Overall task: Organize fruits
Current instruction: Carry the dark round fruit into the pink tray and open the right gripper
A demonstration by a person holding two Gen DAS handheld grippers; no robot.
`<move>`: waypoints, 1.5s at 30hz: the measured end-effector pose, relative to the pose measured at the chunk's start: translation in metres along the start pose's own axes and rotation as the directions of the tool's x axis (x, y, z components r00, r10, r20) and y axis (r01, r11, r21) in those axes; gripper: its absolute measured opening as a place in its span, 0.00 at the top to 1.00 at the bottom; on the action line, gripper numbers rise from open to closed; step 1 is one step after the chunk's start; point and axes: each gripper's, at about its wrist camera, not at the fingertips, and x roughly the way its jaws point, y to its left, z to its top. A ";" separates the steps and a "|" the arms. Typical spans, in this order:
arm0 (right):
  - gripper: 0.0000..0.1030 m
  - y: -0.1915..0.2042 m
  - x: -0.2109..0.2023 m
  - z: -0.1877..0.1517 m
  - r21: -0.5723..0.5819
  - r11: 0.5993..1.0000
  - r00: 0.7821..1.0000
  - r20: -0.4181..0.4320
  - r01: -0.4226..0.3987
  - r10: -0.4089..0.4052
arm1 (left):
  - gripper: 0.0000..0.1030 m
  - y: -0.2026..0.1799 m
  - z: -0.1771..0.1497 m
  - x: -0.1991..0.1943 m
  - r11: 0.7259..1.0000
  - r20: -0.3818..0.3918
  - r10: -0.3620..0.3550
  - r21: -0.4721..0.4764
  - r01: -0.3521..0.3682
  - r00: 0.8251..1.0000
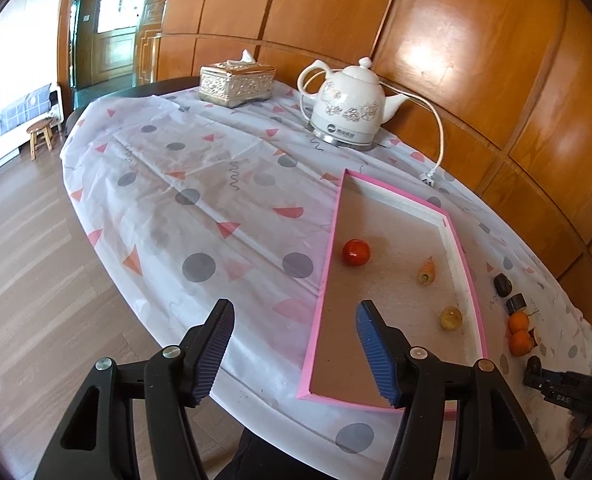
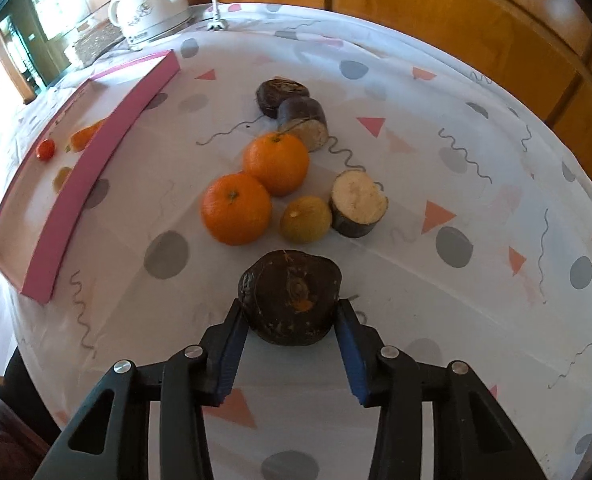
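A pink-rimmed tray (image 1: pixel 321 280) lies on the table and holds a red tomato (image 1: pixel 355 252), a small carrot (image 1: pixel 426 272) and a small yellowish fruit (image 1: pixel 451 318). My left gripper (image 1: pixel 296 354) is open and empty above the tray's near left corner. In the right wrist view, my right gripper (image 2: pixel 290 320) is shut on a dark brown fruit (image 2: pixel 291 297) near the table. Beyond it lie two oranges (image 2: pixel 236 208) (image 2: pixel 276 162), a yellowish fruit (image 2: pixel 305 218) and several dark cut pieces (image 2: pixel 358 204). The tray (image 2: pixel 76 184) is at the left.
A white electric kettle (image 1: pixel 346 108) with its cord stands at the back, beside an ornate tissue box (image 1: pixel 237 83). A patterned cloth (image 1: pixel 200 184) covers the oval table. Wooden wall panels run behind. The floor drops off at the left.
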 end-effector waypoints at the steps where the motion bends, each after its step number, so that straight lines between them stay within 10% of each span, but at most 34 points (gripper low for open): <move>1: 0.57 0.003 -0.003 -0.001 -0.011 1.000 1.000 0.004 0.007 -0.007 | 0.38 -0.001 0.000 0.000 1.000 0.000 -0.001 0.003 0.001 1.000; 29: 0.57 0.209 -0.005 0.069 -0.321 0.906 0.951 0.044 -0.276 0.305 | 0.35 -0.009 -0.002 -0.006 0.998 0.037 0.000 0.057 -0.002 0.999; 45: 0.49 0.172 -0.018 0.078 -0.224 0.947 0.956 0.132 -0.229 0.263 | 0.34 -0.013 -0.004 -0.001 0.997 0.016 -0.008 0.072 0.007 1.000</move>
